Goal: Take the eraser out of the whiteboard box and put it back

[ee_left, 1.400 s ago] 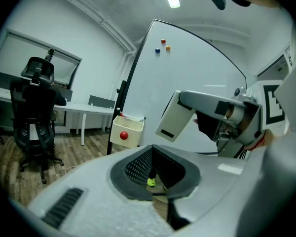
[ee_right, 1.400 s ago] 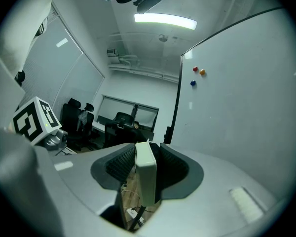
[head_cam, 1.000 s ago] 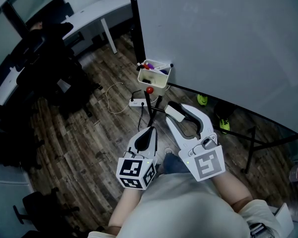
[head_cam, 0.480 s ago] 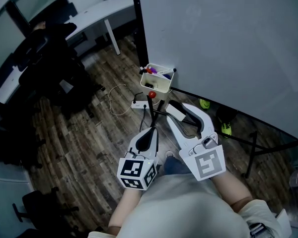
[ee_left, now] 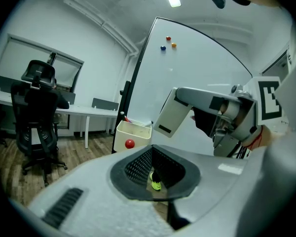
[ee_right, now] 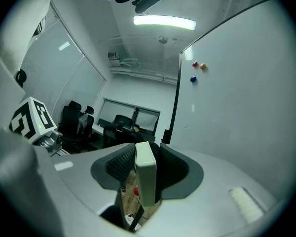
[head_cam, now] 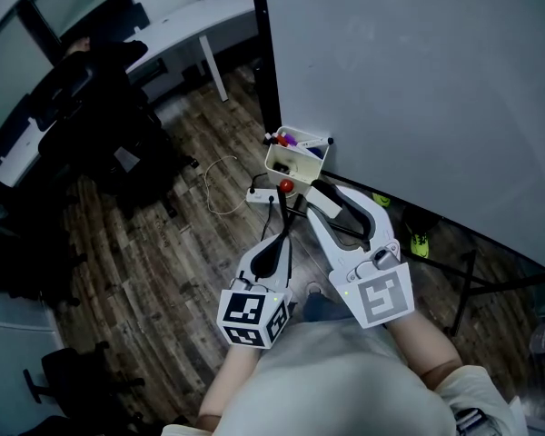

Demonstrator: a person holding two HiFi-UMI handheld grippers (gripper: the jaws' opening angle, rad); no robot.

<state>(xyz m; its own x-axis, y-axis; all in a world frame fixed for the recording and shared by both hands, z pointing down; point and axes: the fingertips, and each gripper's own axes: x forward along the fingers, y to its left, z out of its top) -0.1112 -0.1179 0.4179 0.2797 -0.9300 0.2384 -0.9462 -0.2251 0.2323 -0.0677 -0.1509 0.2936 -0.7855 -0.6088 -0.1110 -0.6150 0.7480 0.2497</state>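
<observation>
In the head view my right gripper [head_cam: 332, 203] is shut on the white eraser [head_cam: 322, 204], held out just short of the cream whiteboard box [head_cam: 296, 160]. The box hangs at the whiteboard's lower left corner, holds markers, and has a red ball [head_cam: 286, 186] on its front. The right gripper view shows the eraser [ee_right: 145, 174] edge-on between the black pads. My left gripper [head_cam: 280, 240] hovers beside it on the left, shut and holding nothing. The left gripper view looks over its jaws [ee_left: 158, 174] at the box [ee_left: 133, 135] and the eraser [ee_left: 171, 117].
The big whiteboard [head_cam: 418, 80] stands on black legs [head_cam: 463, 271] over a wood floor. A power strip [head_cam: 260, 194] with a cable lies below the box. Black office chairs [head_cam: 100, 89] and a white desk [head_cam: 191, 25] stand to the left. Green shoes [head_cam: 421, 243] sit under the board.
Both grippers have moved forward toward the whiteboard box, which now lies closer to their tips. The eraser stays in the right gripper.
</observation>
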